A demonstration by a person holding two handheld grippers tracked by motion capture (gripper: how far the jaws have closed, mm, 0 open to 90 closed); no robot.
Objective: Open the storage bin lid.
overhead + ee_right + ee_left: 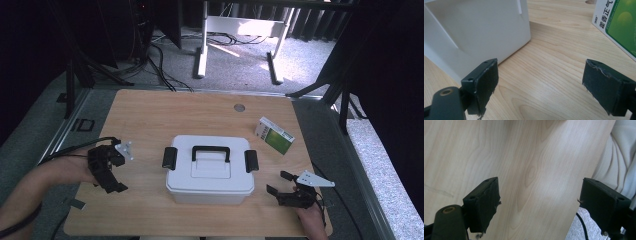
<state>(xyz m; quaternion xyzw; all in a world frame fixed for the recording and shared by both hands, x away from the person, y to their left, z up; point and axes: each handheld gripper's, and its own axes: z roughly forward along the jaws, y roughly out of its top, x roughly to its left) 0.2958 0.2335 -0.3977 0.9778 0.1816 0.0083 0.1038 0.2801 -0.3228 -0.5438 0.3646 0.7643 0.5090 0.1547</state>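
Below me, a wooden table (150, 115) holds a white plastic storage box (209, 172) with a black handle (211, 150) on its lid and a black latch on each end. My left gripper (114, 172) hovers off the box's left end, well apart from it, jaws spread wide with nothing between them; its own camera looks down past both black pads (482, 202) at bare wood and the table's near edge. My right gripper (282, 185) sits low by the box's right front corner, near but not touching it, jaws likewise spread and empty. Through the right gripper view, the box's white wall (479, 30) stands just beyond the left-hand pad. A green and white carton (274, 135) lies further ahead of the right gripper, printed with Chinese characters.
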